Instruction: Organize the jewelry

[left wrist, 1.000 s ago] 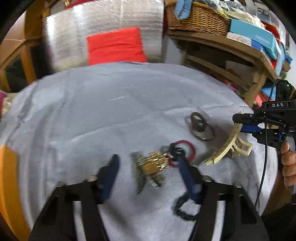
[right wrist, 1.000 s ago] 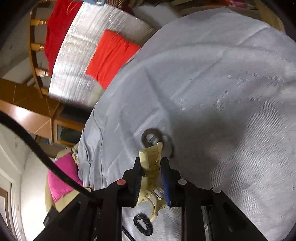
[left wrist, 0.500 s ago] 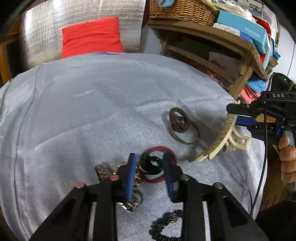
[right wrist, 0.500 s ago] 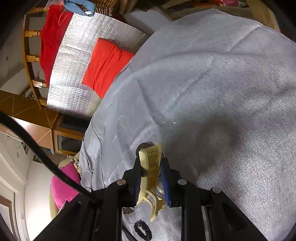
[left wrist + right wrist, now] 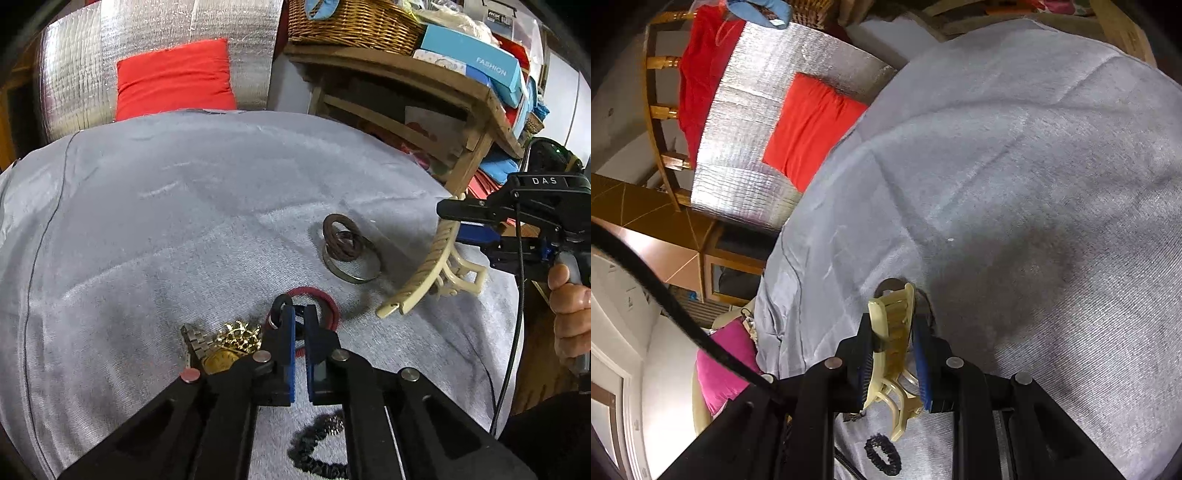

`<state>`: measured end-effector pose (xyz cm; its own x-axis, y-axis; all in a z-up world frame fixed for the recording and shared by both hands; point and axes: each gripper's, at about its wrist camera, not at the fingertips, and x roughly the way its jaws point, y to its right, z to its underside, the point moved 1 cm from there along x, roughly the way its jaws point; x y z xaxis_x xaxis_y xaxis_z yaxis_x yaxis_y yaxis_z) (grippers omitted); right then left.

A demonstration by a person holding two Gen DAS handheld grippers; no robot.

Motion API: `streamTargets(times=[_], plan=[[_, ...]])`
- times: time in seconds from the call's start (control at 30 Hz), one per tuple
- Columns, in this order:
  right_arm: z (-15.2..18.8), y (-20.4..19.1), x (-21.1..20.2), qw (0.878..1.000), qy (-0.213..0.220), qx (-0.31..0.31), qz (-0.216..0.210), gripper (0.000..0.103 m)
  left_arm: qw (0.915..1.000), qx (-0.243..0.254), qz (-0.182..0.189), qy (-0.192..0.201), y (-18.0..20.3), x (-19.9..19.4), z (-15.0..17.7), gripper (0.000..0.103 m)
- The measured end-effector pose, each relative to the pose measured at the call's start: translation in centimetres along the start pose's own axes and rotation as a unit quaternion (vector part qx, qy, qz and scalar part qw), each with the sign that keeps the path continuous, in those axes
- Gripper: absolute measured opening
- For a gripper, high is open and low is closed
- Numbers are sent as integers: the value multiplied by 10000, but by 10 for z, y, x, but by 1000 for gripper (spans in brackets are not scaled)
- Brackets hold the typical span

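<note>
Cream claw clip (image 5: 424,280) gripped; rings (image 5: 347,247), gold watch (image 5: 221,350) perhaps, lying.

On the grey cloth (image 5: 184,221) lie 1 cream hair claw (image 5: 428,273), 2 brown rings (image 5: 341,240) stacked on 1 metal bangle (image 5: 365,275), 1 red hair tie (image 5: 327,301) and 1 small black ring (image 5: 279,301). There is also 1 gold watch (image 5: 221,354), 1 gold ornament (image 5: 240,336) and 1 black scrunchie (image 5: 317,443). Behind stand 1 red cushion (image 5: 173,79) and 1 wicker basket (image 5: 351,26)

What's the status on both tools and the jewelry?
Left tool shut on black ring atop red hair tie. Right tool shut on cream hair claw, above the cloth. Gold watch close left.
</note>
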<state>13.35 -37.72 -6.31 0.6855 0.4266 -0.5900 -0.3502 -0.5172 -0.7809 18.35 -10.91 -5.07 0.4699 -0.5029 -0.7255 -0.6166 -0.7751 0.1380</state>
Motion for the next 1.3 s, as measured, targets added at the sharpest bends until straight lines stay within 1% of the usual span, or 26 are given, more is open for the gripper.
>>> streamTargets(times=[0.07, 0.13, 0.2, 0.27, 0.3, 0.33, 0.37, 0.4, 0.5, 0.57, 0.67, 0.7, 0.77, 0.83, 0.87, 0.9, 0.97, 1.07, 1.2, 1.3], plan=[[1, -3, -2, 10000, 41, -54, -13, 22, 10000, -2, -29, 63, -2, -7, 2, 4], [4, -6, -3, 9999, 89, -87, 11, 22, 9998, -41, -171, 118, -7, -12, 3, 4], [6, -7, -2, 9999, 82, -79, 3, 22, 9995, -63, -301, 90, -11, -12, 5, 4], [8, -9, 0, 9999, 82, -123, 44, 22, 9992, -120, -375, 35, -15, -9, 4, 12], [8, -10, 1, 9998, 92, -161, 82, 22, 9992, -149, -364, 6, -15, -7, 4, 27], [7, -10, 2, 9997, 95, -181, 100, 22, 9991, -149, -396, 16, -15, -3, 2, 37], [7, -10, 2, 9997, 103, -192, 115, 22, 9990, -132, -436, 42, -14, -2, 2, 41], [6, -10, 2, 9997, 113, -187, 124, 22, 9990, -108, -432, 61, -12, 0, 0, 43], [3, -7, 2, 9997, 141, -159, 155, 22, 9994, -112, -317, 48, -8, 6, -3, 43], [2, -4, 2, 9997, 144, -135, 173, 22, 9995, -80, -300, -21, -4, 13, -2, 43], [0, -2, 3, 9997, 118, -120, 193, 22, 9997, -151, -158, -117, -2, 23, -3, 43], [0, -1, 3, 9997, 113, -121, 200, 22, 9997, -170, -112, -110, -2, 24, -4, 41], [-1, 1, 3, 9997, 103, -104, 204, 22, 9998, -137, -92, -92, 1, 25, -5, 33], [-2, 2, 2, 9997, 105, -91, 201, 22, 9998, -90, -112, -101, 3, 26, -5, 19], [-2, 2, 2, 9997, 105, -91, 193, 22, 9998, -74, -121, -118, 3, 26, -4, 16], [-2, 1, 1, 9997, 116, -103, 192, 22, 9998, -67, -121, -134, 3, 27, -4, 11], [-1, 0, 0, 9997, 125, -121, 184, 22, 9998, -75, -122, -123, 2, 26, -3, 8], [0, -2, 0, 9997, 129, -139, 172, 22, 9999, -95, -8, -63, 1, 19, -1, 5], [1, -5, -1, 9996, 169, -169, 114, 22, 10000, -17, 44, 70, 3, 6, 1, 4], [4, -9, -1, 9996, 186, -213, 57, 22, 9997, -89, 105, 203, -2, -10, 3, 4]])
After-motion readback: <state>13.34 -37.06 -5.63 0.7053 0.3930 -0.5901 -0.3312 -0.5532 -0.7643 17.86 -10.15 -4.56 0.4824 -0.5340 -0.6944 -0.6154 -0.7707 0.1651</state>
